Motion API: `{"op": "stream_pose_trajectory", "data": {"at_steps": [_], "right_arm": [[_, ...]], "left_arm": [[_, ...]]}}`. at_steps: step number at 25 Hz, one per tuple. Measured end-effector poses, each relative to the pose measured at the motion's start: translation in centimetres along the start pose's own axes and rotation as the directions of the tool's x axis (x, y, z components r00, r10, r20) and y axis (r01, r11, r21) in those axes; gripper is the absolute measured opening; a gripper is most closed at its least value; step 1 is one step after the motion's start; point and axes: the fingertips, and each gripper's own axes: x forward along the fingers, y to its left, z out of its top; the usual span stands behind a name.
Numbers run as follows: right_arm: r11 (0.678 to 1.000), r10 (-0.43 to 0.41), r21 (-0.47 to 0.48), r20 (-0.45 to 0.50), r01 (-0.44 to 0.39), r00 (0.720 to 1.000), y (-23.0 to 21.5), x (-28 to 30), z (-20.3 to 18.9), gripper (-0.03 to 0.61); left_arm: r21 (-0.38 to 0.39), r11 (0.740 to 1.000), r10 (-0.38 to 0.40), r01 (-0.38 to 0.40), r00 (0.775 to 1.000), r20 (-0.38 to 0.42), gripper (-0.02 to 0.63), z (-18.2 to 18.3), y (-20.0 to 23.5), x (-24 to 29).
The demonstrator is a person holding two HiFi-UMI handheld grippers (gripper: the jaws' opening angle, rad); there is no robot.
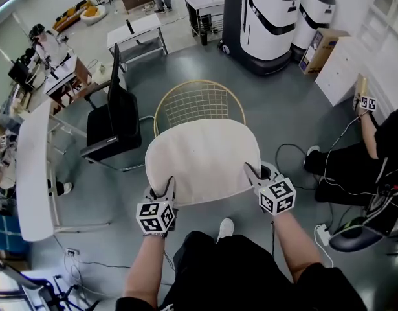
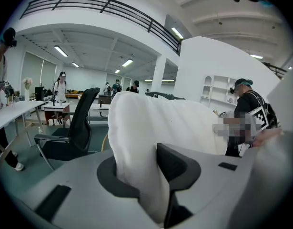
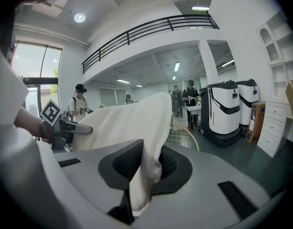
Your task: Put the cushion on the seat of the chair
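Note:
A cream-white cushion [image 1: 204, 159] hangs flat in the air between both grippers, over the front of a gold wire chair [image 1: 197, 102]. My left gripper [image 1: 167, 188] is shut on the cushion's near left edge, and the white fabric [image 2: 136, 147] fills the gap between its jaws. My right gripper [image 1: 252, 173] is shut on the near right edge, with a fold of the cushion [image 3: 146, 151] pinched between its jaws. The chair's seat is hidden under the cushion; only its wire back shows. In the right gripper view the chair's rim [image 3: 186, 137] shows beyond the cushion.
A black office chair [image 1: 114, 118] stands just left of the wire chair. A white table [image 1: 33, 167] runs along the left. White robot units [image 1: 270, 24] and a cardboard box [image 1: 318, 47] stand behind. A seated person [image 1: 373, 148] and cables [image 1: 296, 151] are on the right.

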Motion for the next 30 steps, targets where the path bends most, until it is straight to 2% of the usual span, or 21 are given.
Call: {"op": "stream_pose_trajectory", "data": {"at_steps": [8,20,30], "right_arm": [[1.0,-0.013,0.02,-0.02,0.013,1.0,-1.9,3.6,0.0,0.057],[0.997,-0.058,0.036,-0.069,0.061,0.996,-4.6,11.1,-1.6,0.057],[0.994,-0.081,0.059,-0.156,0.091,0.984,-9.0,18.2,-5.9,0.057]], "left_arm": [[0.007,1.0,-0.004,0.004,1.0,-0.017,0.13,0.8,1.9,3.6],[0.0,0.999,-0.045,0.045,0.997,-0.07,0.137,0.0,6.7,11.5],[-0.02,0.998,-0.063,0.06,0.987,-0.145,0.14,-3.7,9.7,20.1]]}}
